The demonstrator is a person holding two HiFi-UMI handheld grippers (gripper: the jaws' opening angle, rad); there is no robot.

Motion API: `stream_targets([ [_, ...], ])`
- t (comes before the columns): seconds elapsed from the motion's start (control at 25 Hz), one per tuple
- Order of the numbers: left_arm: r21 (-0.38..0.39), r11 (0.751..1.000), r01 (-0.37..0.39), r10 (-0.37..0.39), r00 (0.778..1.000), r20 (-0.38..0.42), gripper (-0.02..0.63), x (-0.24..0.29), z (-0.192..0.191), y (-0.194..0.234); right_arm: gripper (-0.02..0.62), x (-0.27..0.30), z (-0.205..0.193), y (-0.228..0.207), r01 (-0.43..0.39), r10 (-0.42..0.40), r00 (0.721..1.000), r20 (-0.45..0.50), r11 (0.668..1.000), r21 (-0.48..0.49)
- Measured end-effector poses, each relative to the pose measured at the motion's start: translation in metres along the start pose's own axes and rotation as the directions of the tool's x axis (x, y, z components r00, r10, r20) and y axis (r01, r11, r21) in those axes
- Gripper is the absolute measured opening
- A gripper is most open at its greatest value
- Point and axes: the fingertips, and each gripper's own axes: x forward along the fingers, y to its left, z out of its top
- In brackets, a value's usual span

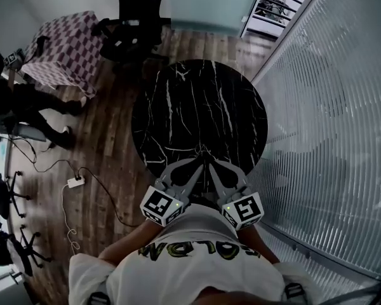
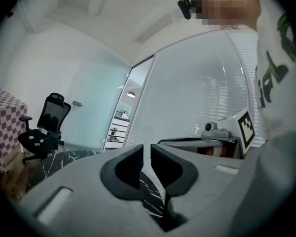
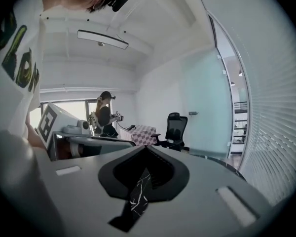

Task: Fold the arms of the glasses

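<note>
Left gripper (image 2: 147,153): jaws a narrow slit apart, nothing between. Right gripper (image 3: 146,151): jaws pressed together, empty. Both over near edge of round black white-veined marble table (image 1: 197,107).

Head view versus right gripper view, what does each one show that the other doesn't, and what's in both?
Only the head view: the whole round table and a power strip on the floor. Only the right gripper view: a ceiling light, a person by the far window, and a close look at the right tool, its jaws shut on nothing. Both: the left tool, the chair, the checkered cloth and part of the table.
</note>
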Motion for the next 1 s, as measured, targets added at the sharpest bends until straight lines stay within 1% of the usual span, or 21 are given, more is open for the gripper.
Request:
stream_targets([
  [0.12,0.011,1.0,0.004,-0.004,1.0,0.025,0.044,-0.003,0.007,-0.007,0.003,-0.006,0.008,0.003,-0.016,0.016,0.999,0.037,1.0,0.016],
  [0.28,0.014,1.0,0.005,-0.005,0.999,0.034,0.044,-0.004,0.011,-0.008,0.002,-0.01,0.022,0.003,-0.003,0.001,0.997,0.075,1.0,0.024],
  [0.52,0.018,1.0,-0.003,0.002,0.999,0.035,0.044,-0.004,0.013,-0.007,0.002,-0.01,0.022,0.004,0.006,-0.01,0.996,0.084,0.999,0.05],
  [0.72,0.018,1.0,-0.006,0.006,0.999,0.035,0.043,-0.006,0.013,-0.009,0.002,-0.01,0.032,0.006,-0.008,0.003,0.995,0.1,0.999,0.052],
  [1.0,0.014,0.999,-0.031,0.031,0.999,0.041,0.043,-0.007,0.009,-0.004,0.002,-0.006,0.024,0.008,-0.033,0.028,0.996,0.087,0.998,0.055],
])
